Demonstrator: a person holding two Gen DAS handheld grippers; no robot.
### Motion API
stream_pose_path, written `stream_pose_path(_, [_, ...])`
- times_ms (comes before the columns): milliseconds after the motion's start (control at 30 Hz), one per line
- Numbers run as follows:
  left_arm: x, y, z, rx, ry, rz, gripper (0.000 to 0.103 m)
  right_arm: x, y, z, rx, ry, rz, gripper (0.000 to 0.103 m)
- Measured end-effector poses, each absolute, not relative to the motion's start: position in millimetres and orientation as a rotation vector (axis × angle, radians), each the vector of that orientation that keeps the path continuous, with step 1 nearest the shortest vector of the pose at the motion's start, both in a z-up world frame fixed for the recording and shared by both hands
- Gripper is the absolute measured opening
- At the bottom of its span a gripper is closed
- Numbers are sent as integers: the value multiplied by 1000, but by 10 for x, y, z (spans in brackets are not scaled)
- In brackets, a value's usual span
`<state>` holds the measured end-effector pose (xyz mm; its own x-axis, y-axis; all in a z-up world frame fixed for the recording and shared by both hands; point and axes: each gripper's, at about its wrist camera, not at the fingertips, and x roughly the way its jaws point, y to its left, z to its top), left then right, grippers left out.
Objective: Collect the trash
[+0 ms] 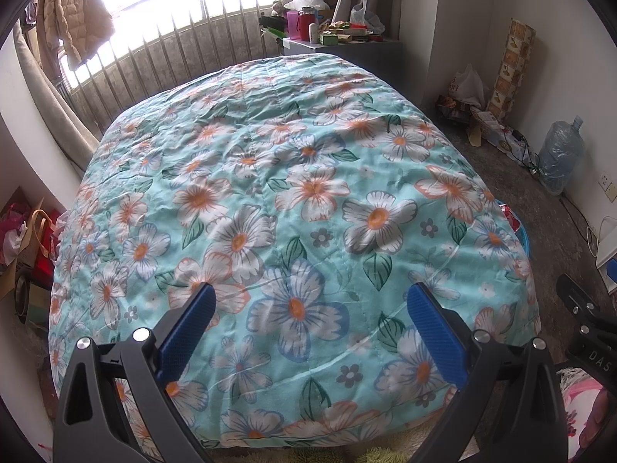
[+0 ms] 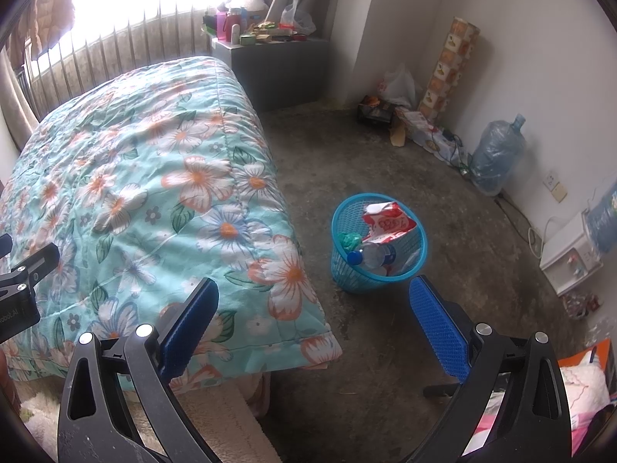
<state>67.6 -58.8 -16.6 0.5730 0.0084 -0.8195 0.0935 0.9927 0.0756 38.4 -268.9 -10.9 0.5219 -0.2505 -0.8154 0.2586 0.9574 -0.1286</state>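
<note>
A blue mesh trash basket stands on the floor beside the bed. It holds a red and white wrapper, a clear plastic bottle with a blue cap and a green scrap. My right gripper is open and empty, above the floor just in front of the basket. My left gripper is open and empty over the floral quilt. A sliver of the basket shows past the quilt's right edge in the left wrist view.
The bed with the floral quilt fills the left. A grey nightstand with bottles and boxes stands at the back. Bags, boxes and a patterned roll line the right wall, with a water jug and a white appliance.
</note>
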Motion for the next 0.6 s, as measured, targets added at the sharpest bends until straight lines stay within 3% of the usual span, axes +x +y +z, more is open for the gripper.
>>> stream_pose_path(600, [654, -613, -205, 126, 965, -59, 97, 421, -2641, -97, 12, 972, -300, 95])
